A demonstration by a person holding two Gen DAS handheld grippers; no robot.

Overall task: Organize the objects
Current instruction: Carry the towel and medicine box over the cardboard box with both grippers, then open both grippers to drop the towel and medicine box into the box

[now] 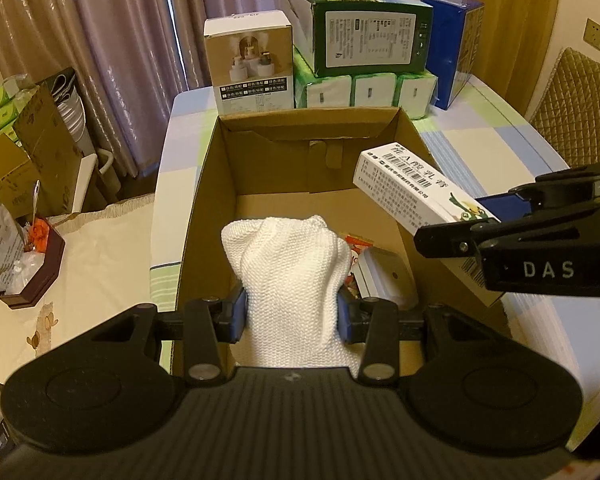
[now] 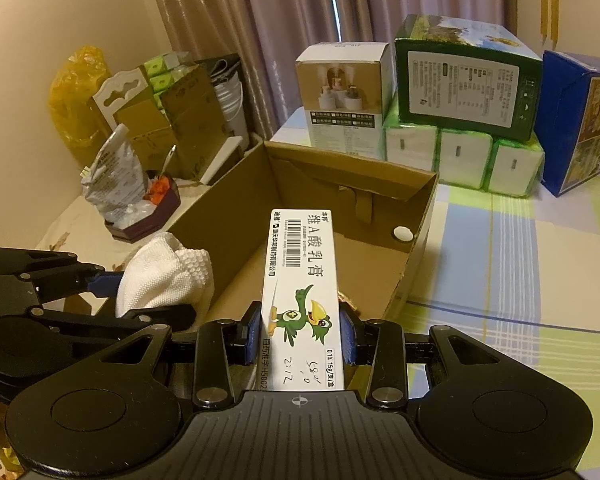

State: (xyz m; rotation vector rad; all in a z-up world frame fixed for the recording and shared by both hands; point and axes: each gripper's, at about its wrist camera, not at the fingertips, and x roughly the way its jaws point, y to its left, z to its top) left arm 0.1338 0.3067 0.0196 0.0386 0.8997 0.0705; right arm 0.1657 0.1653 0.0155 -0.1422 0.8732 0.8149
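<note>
An open cardboard box (image 1: 284,168) (image 2: 380,176) stands on the table. My left gripper (image 1: 290,312) is shut on a white knitted cloth (image 1: 288,276) (image 2: 160,276), held over the near end of the box. My right gripper (image 2: 300,334) (image 1: 496,220) is shut on a long white ointment carton (image 2: 300,280) (image 1: 412,188) with a green bird print, held above the box's right wall. A red packet (image 1: 358,246) and a white flat item (image 1: 384,272) lie inside the box behind the cloth. A small white round object (image 2: 403,233) sits on the box floor.
Behind the box stand a white-and-tan product box (image 1: 250,68), green tissue packs (image 1: 364,90) with a dark green box (image 1: 360,32) on top, and a blue box (image 1: 454,48). Left of the table are cartons (image 1: 40,148), a dark tray (image 1: 32,272) and curtains (image 1: 112,20). A quilted chair (image 1: 576,96) stands on the right.
</note>
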